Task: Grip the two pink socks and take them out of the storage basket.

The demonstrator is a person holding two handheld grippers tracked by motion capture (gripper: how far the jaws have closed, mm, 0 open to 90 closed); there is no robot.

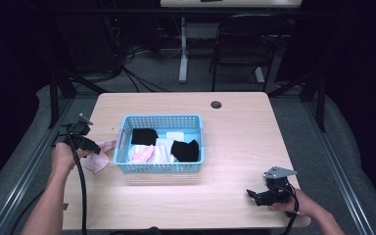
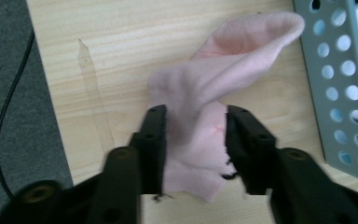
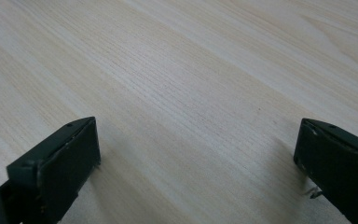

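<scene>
Pink sock (image 2: 205, 107) lying crumpled on the worktop (image 1: 235, 122), just left of the blue basket (image 1: 162, 147). Left hand-held gripper (image 2: 193, 126) straddling it, jaws parted, pads apparently off the fabric. Right hand-held gripper (image 1: 259, 195) resting near the front right corner, jaws spread wide, nothing between them. Possible snag: loose fabric catching on a pad and dragging off the edge when lifting away. Basket holding black, white and pink pieces; individual items hard to tell apart. Sock's near end cut off behind the jaws.
</scene>
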